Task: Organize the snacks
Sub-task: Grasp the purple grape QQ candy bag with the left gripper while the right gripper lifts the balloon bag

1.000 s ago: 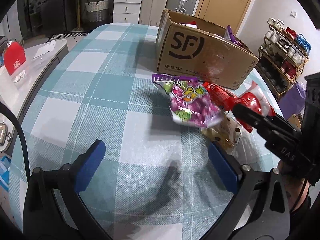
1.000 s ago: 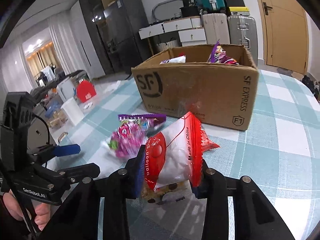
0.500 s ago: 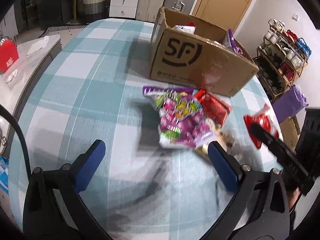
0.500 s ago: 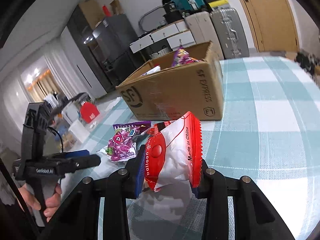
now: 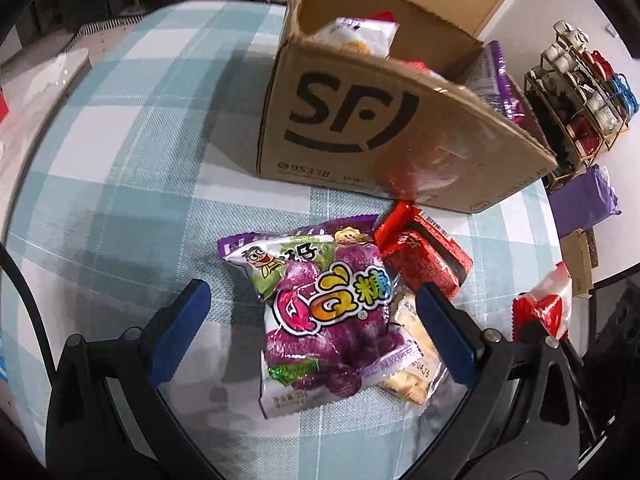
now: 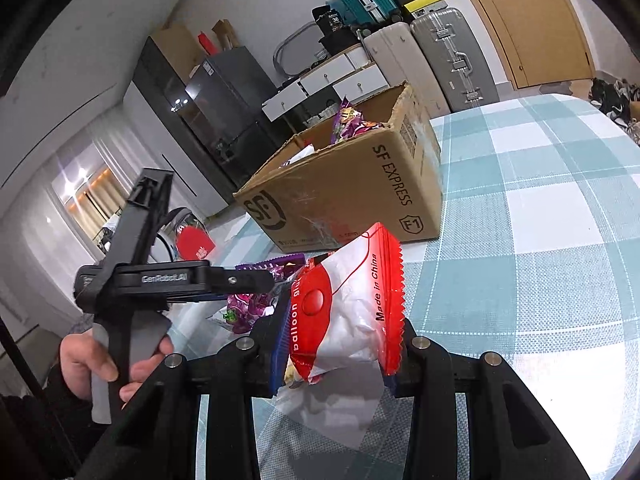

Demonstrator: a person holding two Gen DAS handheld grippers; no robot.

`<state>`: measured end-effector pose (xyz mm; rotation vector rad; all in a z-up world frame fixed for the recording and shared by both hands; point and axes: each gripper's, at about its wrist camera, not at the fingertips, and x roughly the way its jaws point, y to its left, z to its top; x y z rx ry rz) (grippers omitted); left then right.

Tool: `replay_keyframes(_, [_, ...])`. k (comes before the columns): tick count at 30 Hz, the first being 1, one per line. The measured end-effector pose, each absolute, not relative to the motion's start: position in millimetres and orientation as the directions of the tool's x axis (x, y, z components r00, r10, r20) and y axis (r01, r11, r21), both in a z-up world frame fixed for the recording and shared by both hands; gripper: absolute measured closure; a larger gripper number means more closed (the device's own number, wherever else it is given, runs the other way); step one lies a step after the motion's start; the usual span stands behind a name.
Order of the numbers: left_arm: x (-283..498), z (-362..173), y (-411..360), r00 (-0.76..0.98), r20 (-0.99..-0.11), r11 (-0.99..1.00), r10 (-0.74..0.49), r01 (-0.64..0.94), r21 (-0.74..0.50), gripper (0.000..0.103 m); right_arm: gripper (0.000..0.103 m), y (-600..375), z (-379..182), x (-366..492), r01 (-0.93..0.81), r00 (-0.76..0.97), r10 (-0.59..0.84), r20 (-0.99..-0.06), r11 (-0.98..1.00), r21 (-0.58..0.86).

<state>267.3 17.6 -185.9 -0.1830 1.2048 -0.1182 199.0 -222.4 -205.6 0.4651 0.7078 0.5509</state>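
A purple candy bag (image 5: 328,320) lies on the checked tablecloth, overlapping a red packet (image 5: 424,256) and a clear cookie packet (image 5: 412,364). My left gripper (image 5: 312,320) is open, its blue pads either side of the purple bag and just above it. My right gripper (image 6: 340,344) is shut on a red-and-white packet (image 6: 348,312), held above the table; it also shows in the left wrist view (image 5: 544,304). The open SF cardboard box (image 5: 384,120) stands behind, with several snacks inside. In the right wrist view the left gripper (image 6: 256,280) hides most of the purple bag (image 6: 248,308).
The table edge (image 5: 560,248) runs close on the right, with a shoe rack (image 5: 584,92) beyond it. A counter with a red item (image 6: 194,242) lies left of the table. Suitcases (image 6: 448,52) and drawers stand by the far wall.
My left gripper moved forward and down over the purple bag, which now sits between its pads. My right gripper lifted the red-and-white packet and swung back to the right.
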Motion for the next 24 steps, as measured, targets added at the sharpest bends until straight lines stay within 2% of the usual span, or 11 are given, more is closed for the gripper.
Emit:
replay_keyframes(1, [269, -188, 19, 0.341, -0.919, 0.977, -0.198, -0.011, -0.215, 0.003, 0.066, -222, -205, 198, -0.312, 0.632, 0.614, -0.474, 0.761, 0.569])
replay_keyframes(3, [273, -193, 24, 0.325, -0.922, 0.973, -0.211, -0.022, -0.23, 0.012, 0.066, -223, -205, 197, -0.313, 0.633, 0.614, -0.47, 0.759, 0.571])
replay_keyframes(7, [275, -190, 26, 0.321, -0.917, 0.968, -0.238, 0.007, -0.249, 0.02, 0.066, -224, -207, 199, -0.308, 0.634, 0.614, -0.469, 0.758, 0.575])
replay_keyframes(8, [275, -188, 26, 0.32, -0.916, 0.969, -0.241, 0.024, -0.246, 0.028, 0.066, -224, -207, 199, -0.307, 0.635, 0.615, -0.469, 0.757, 0.576])
replay_keyframes(9, [275, -189, 27, 0.319, -0.914, 0.967, -0.251, 0.035, -0.254, 0.043, 0.066, -224, -207, 199, -0.307, 0.634, 0.616, -0.468, 0.756, 0.578])
replay_keyframes(10, [275, -188, 28, 0.316, -0.914, 0.966, -0.254, 0.042, -0.254, 0.047, 0.066, -225, -207, 199, -0.307, 0.634, 0.617, -0.466, 0.754, 0.581])
replay_keyframes(13, [272, -186, 31, 0.323, -0.913, 0.968, -0.248, 0.059, -0.243, 0.05, 0.066, -227, -209, 201, -0.3, 0.631, 0.624, -0.461, 0.744, 0.597])
replay_keyframes(15, [268, -183, 31, 0.334, -0.908, 0.968, -0.252, 0.081, -0.238, 0.057, 0.066, -230, -211, 202, -0.289, 0.631, 0.624, -0.461, 0.74, 0.607])
replay_keyframes(18, [253, -181, 35, 0.359, -0.907, 0.975, -0.22, 0.102, -0.196, 0.061, 0.066, -230, -211, 201, -0.294, 0.635, 0.627, -0.45, 0.736, 0.61])
replay_keyframes(24, [237, -175, 43, 0.401, -0.893, 0.978, -0.205, 0.112, -0.175, 0.062, 0.066, -230, -213, 203, -0.286, 0.632, 0.626, -0.457, 0.736, 0.614])
